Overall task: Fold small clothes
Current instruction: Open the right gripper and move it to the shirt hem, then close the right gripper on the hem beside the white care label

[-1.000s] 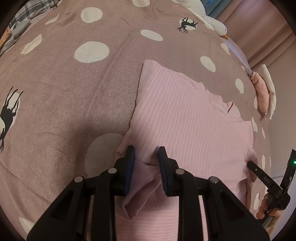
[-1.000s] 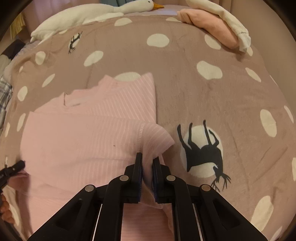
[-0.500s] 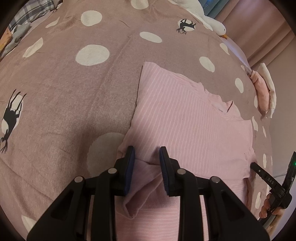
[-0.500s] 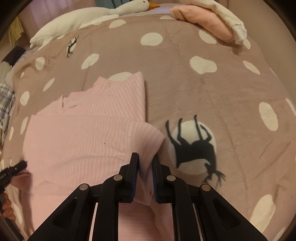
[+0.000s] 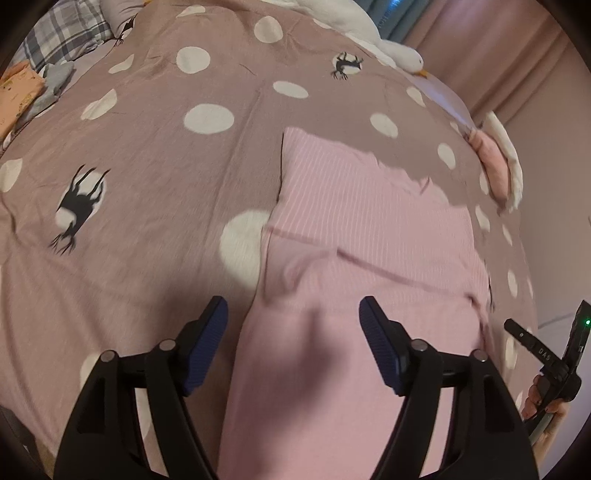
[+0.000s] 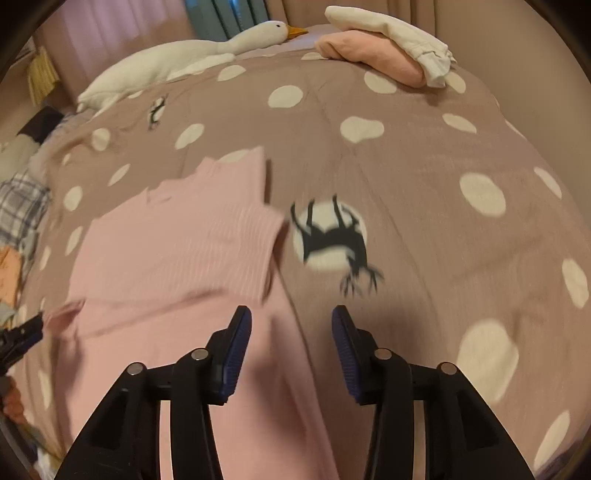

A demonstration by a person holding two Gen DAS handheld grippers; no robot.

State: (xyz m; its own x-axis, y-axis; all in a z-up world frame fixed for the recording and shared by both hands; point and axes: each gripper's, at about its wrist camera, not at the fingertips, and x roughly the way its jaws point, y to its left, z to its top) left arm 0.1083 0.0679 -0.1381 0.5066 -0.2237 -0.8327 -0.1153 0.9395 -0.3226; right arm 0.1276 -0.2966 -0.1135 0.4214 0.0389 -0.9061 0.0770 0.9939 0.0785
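Left wrist view: at the far left edge of the bed lie a plaid cloth (image 5: 62, 37) and an orange garment (image 5: 16, 92). The brown spotted bedcover (image 5: 147, 155) carries white dots and black deer prints. The left gripper (image 5: 293, 319) hangs over the near left edge of the pink striped garment (image 5: 369, 229); its blue-padded fingers (image 5: 207, 343) stand wide apart and grip nothing. The garment lies flat on the bedcover, right of centre, with a folded layer crossing its middle and the neckline at the far side. At the near right edge a hand holds the right gripper (image 5: 543, 354), of which only the body shows in this view.

Right wrist view: the pink striped garment (image 6: 177, 251) occupies the left half, its folded upper layer ending in a ribbed hem near the centre. The right gripper (image 6: 291, 325) hovers over the garment's near right edge, fingers (image 6: 236, 347) spread and empty; the left one is above pink cloth, the right one above bedcover (image 6: 424, 184). A white goose plush (image 6: 192, 59) lies along the far side. At far right rests a folded pink item (image 6: 369, 55) with a white cloth (image 6: 399, 29) lying on top of it.
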